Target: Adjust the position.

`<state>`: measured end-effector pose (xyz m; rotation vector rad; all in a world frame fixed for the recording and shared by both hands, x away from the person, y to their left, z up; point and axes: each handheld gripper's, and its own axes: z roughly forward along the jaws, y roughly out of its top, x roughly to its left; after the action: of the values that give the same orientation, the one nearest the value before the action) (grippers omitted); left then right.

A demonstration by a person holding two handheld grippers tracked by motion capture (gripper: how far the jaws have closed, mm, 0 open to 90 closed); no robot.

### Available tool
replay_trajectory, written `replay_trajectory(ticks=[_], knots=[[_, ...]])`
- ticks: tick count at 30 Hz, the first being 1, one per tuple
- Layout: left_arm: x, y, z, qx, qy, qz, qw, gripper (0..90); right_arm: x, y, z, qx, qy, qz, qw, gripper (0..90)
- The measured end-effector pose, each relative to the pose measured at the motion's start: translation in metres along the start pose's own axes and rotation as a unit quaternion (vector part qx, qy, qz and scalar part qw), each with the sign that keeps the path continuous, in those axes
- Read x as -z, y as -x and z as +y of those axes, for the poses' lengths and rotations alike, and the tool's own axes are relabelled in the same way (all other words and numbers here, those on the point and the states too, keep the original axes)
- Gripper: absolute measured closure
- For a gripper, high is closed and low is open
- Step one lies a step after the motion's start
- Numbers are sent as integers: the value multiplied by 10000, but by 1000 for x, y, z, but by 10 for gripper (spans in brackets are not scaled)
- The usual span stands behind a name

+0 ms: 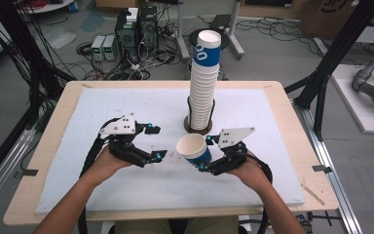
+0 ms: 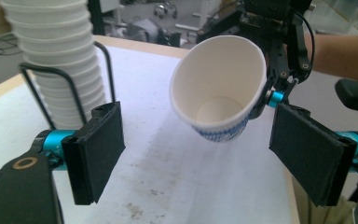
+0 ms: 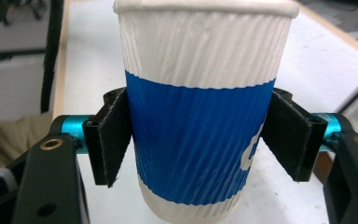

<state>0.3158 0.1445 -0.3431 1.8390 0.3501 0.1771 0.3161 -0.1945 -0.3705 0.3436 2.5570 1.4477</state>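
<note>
High view first: we have the right claw (image 1: 207, 153) clamped on a single paper cup (image 1: 195, 150), lifted off the white mat (image 1: 126, 102) and tipped so its open mouth faces left, toward our other hand; we judge that tilt is deliberate, offering the rim and bare wall to the left claw (image 1: 157, 143) so it can take or steady the cup. The left claw stands apart with nothing between its pads, just beside the cup's mouth but not touching it; held wide like that, it looks ready to close round the cup rather than to grip anything now.

Right gripper view shows why the hold is secure; the two black pads (image 3: 109, 142) press on opposite sides of the cup (image 3: 200, 107) across its blue band, about mid-height, where the ribbed sleeve gives friction and the wall is less likely to buckle than at the rim.

Left gripper view puts the cup (image 2: 216, 88) ahead of and above the open pads (image 2: 98, 154), roughly centred between them, mouth towards us; the right claw (image 2: 272, 95) shows behind it.

Behind, the tall stack of cups (image 1: 204, 78) stands upright in its wire holder (image 1: 198, 124) at the mat's middle, well apart from both claws; we take it the rack keeps the stack from toppling when a cup is pulled off or added.
</note>
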Motion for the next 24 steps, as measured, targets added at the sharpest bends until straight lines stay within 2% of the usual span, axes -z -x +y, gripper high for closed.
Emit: replay_trajectory(ticks=[5,10,12,14,16,19,24], knots=[[8,-3,-10,93,179,239,9995,177,13,4,-18,-206,366,-313,9986,286],[14,-6,-26,158,522,549,9970,186,23,7,-31,-306,578,-552,9963,285],[17,-8,-33,258,676,607,9955,186,27,8,-35,-354,624,-667,9952,282],[19,-10,-39,249,766,757,9939,186,31,10,-41,-433,671,-802,9936,281],[22,-10,-46,264,911,957,9909,186,35,11,-45,-453,724,-910,9922,281],[25,-13,-54,447,956,1076,9886,173,42,12,-51,-537,855,-1105,9887,281],[29,-14,-66,564,1050,1293,9844,163,47,13,-56,-552,935,-1216,9866,280]])
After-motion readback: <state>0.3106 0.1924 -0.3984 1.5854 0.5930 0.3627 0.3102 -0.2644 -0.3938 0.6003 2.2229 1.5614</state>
